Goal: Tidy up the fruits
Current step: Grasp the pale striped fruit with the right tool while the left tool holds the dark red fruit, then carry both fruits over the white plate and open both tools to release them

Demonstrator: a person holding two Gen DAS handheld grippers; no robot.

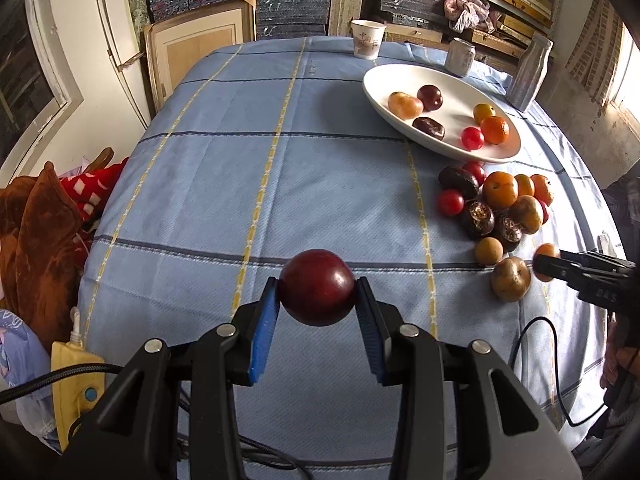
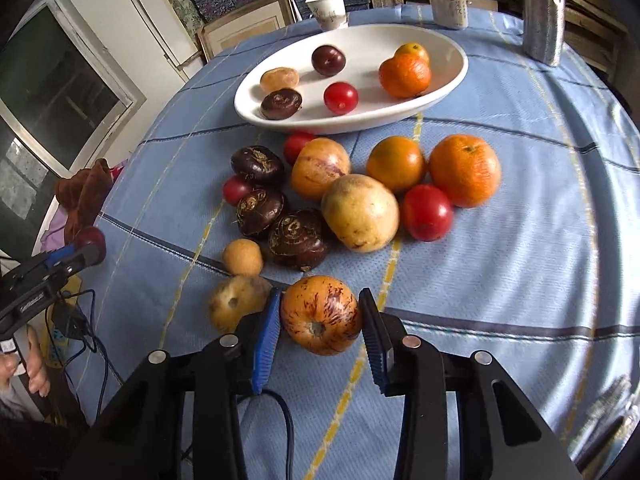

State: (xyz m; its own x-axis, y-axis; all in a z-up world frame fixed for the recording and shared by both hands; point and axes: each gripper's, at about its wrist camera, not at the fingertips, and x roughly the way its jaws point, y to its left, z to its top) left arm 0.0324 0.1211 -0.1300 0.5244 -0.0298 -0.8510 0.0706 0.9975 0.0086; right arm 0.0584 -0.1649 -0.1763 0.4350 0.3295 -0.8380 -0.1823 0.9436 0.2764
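Roughly a third done: six fruits lie in the white dish [image 2: 448, 80], a dozen wait on the worktop [image 1: 280, 160]. Left tool [image 1: 317, 288] clamps a plum [image 1: 318, 286]; right tool [image 2: 320, 314] clamps a streaked orange fruit [image 2: 320, 314].

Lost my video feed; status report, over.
Left hand-held gripper shut on dark red plum. Right hand-held gripper around streaked orange fruit. Path to white bowl open.

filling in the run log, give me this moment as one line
left claw: shut on dark red plum | right claw: around streaked orange fruit on tablecloth | white bowl: six fruits | pile remains
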